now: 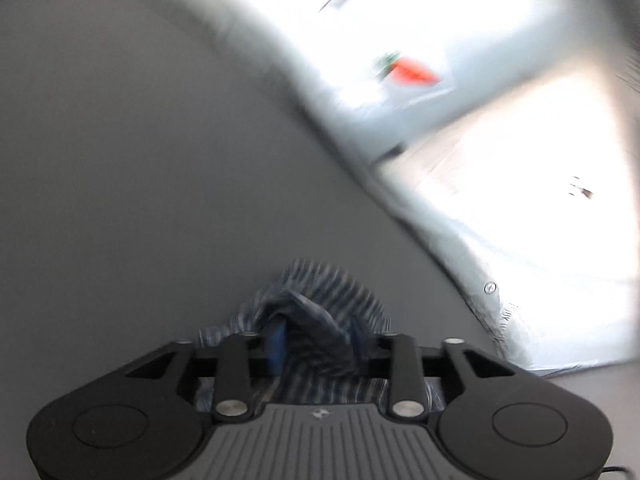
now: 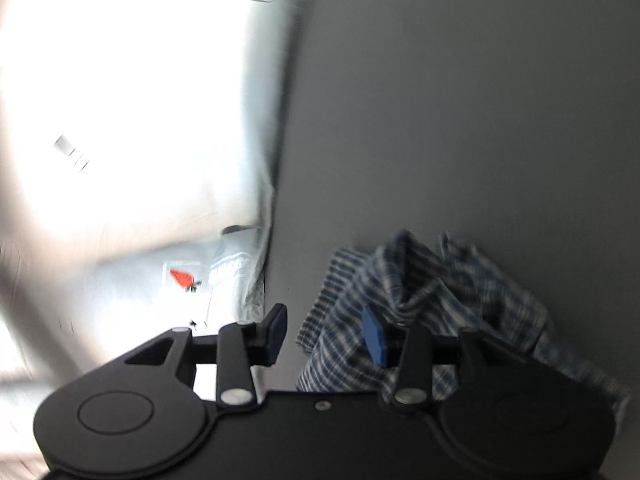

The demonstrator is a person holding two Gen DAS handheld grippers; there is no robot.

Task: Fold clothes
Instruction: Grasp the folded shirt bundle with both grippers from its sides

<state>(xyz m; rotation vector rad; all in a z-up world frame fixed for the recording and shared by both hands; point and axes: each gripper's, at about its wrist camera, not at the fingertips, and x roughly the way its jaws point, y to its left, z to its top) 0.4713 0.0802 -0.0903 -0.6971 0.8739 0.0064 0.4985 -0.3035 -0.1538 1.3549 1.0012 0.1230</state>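
A blue and white plaid shirt lies crumpled on a grey table. In the right wrist view my right gripper is open, its blue-padded fingers spread, the right one over the shirt's left edge; nothing is held. In the left wrist view the same shirt is bunched between the fingers of my left gripper, with one blue pad showing on the left. The jaws stand partly apart with cloth between them; whether they pinch it is unclear. Both views are blurred by motion.
The table's edge runs diagonally through the left wrist view, with a bright floor beyond. A pale bag or box with a red carrot-like print lies on the floor; it also shows in the right wrist view.
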